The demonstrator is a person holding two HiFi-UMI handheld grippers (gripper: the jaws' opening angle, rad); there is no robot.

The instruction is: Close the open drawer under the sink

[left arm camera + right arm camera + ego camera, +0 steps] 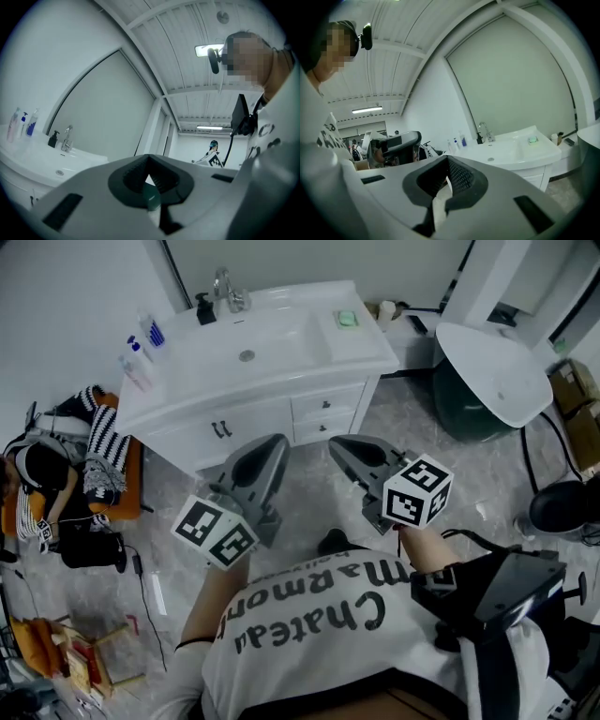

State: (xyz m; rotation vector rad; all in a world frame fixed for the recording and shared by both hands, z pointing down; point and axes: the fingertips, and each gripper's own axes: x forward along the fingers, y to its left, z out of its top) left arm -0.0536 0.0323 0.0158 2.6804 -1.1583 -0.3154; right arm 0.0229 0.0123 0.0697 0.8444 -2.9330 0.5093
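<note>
**A:** How do the hand-held grippers stand?

**B:** There are two. The left hand-held gripper [277, 442] has its jaws together with nothing between them. The right hand-held gripper [337, 445] is the same, pads tip to tip and empty. Each carries one cube, the left marker cube [214, 532] and the right marker cube [418, 491]. Both grippers hang in the air, tips aimed toward the sink cabinet [183, 442] and well apart from it.

**A:** And the drawers?

**B:** Two, stacked at the cabinet's right end below the basin: the upper drawer [326, 405] and the lower drawer [323, 430], one dark knob each. Both fronts sit flush with the cabinet face and look toward the person. Their long axes run along the cabinet front. Which one the task means I cannot tell.

**A:** Around them?

**B:** One pair of door handles [222, 429] to their left. On top there is one faucet [225, 284], one dark dispenser [204, 308], three bottles [141, 352] at the left corner and one green soap [347, 319] on the right.
</note>
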